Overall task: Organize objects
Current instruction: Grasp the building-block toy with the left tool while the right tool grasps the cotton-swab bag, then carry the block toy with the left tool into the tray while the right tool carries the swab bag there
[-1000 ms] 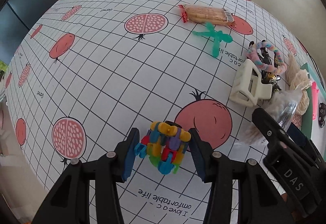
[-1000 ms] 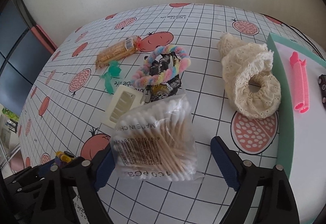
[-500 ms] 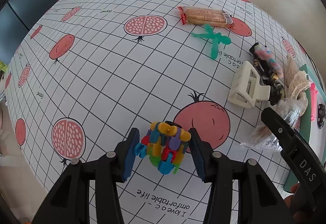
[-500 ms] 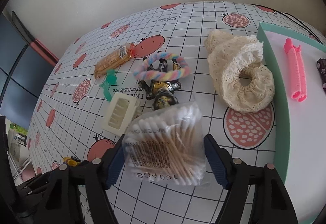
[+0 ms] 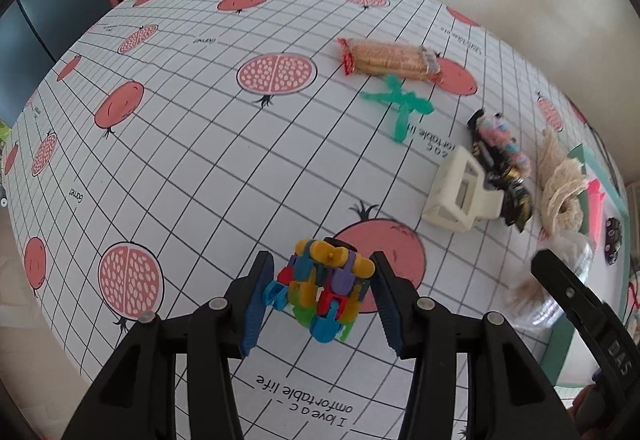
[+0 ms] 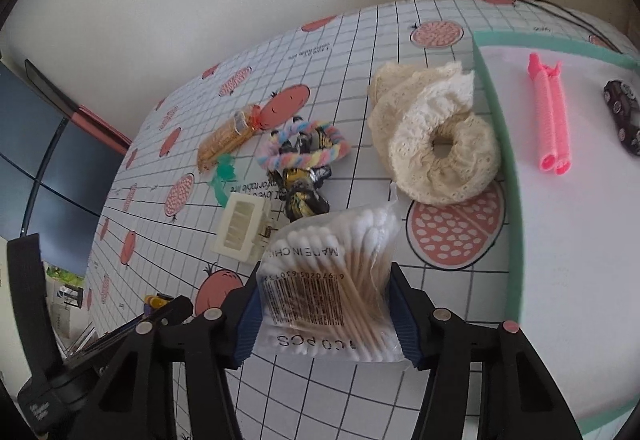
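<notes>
A toy of colourful plastic links (image 5: 324,292) sits between the blue pads of my left gripper (image 5: 320,300), which touch it on both sides, low over the pomegranate-print tablecloth (image 5: 180,143). My right gripper (image 6: 325,304) is shut on a clear bag of cotton swabs (image 6: 332,280), held just left of the teal-rimmed white tray (image 6: 496,143). In the left wrist view the right gripper (image 5: 580,316) and its bag show blurred at the right edge.
On the tray lie a pink hair roller (image 6: 552,119) and a dark patterned item (image 6: 624,115). On the cloth are a cream scrunchie (image 6: 436,135), pastel hair tie (image 6: 304,155), black-gold wrapper (image 6: 304,195), cream claw clip (image 6: 240,228), green plastic piece (image 6: 222,171) and cracker pack (image 6: 226,137).
My right gripper's fingers closed from wide apart onto the cotton swab bag, and it shifted toward the tray. The left gripper and the toy have stayed put.
</notes>
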Tool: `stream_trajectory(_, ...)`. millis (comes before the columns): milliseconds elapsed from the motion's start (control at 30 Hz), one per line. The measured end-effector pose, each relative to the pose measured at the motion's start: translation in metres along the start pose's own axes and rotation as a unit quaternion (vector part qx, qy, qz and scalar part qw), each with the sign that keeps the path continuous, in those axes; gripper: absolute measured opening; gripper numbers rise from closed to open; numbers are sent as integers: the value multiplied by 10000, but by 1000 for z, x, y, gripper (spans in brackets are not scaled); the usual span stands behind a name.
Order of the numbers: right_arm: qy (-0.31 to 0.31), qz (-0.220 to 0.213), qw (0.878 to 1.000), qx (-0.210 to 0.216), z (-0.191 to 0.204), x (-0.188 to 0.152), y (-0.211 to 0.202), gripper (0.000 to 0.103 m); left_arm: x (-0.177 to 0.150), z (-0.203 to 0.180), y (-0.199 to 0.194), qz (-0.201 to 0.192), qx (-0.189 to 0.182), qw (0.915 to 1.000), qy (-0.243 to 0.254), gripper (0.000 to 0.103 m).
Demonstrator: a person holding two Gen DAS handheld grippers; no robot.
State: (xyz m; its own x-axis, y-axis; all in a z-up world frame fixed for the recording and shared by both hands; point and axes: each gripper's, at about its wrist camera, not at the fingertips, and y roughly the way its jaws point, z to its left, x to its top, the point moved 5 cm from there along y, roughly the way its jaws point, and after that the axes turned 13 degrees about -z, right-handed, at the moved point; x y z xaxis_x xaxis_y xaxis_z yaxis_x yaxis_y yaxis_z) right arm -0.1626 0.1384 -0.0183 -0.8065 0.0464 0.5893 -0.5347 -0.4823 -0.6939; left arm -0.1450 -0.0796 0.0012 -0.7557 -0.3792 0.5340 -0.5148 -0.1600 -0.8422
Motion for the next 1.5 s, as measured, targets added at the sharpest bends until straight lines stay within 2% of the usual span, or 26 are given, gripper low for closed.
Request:
stream_trajectory(300, -146, -532, 9985, -55, -22, 22, -59, 59, 15, -24, -27, -517, -429, 9977, 107, 50)
stream_trajectory(533, -1, -770, 9956, -527, -69, 33, -90, 59, 14, -74, -54, -795, -975, 9910, 463, 50)
stream_trajectory(800, 458, -944, 9865, -1258, -146, 41, -117, 59, 0, -165, -67, -684, -1718, 9777, 996, 50)
stream_trajectory(900, 625, -1064, 9792, -1610, -166, 49, -129, 59, -2, -199, -64, -678, -1825, 9721, 1307, 50)
stream_trajectory(1033, 871, -1223, 9737, -1713, -183, 63, -140, 59, -5, -239, -53, -537, -2006, 9657, 1559, 50)
stream_trajectory(1167, 808, -1197, 9724, -1832, -190, 75, -135, 59, -15, -264, -44, -375, -2175, 9596, 1746, 51)
stream_trajectory(1400, 769, -914, 9743, -1909, -207, 76, -110, 60, -32, -287, -19, 25, -2246, 9541, 1979, 50)
stream_trajectory(1500, 679, -748, 9752, -1969, -212, 73, -98, 60, -42, -295, -7, 125, -2158, 9529, 2129, 51)
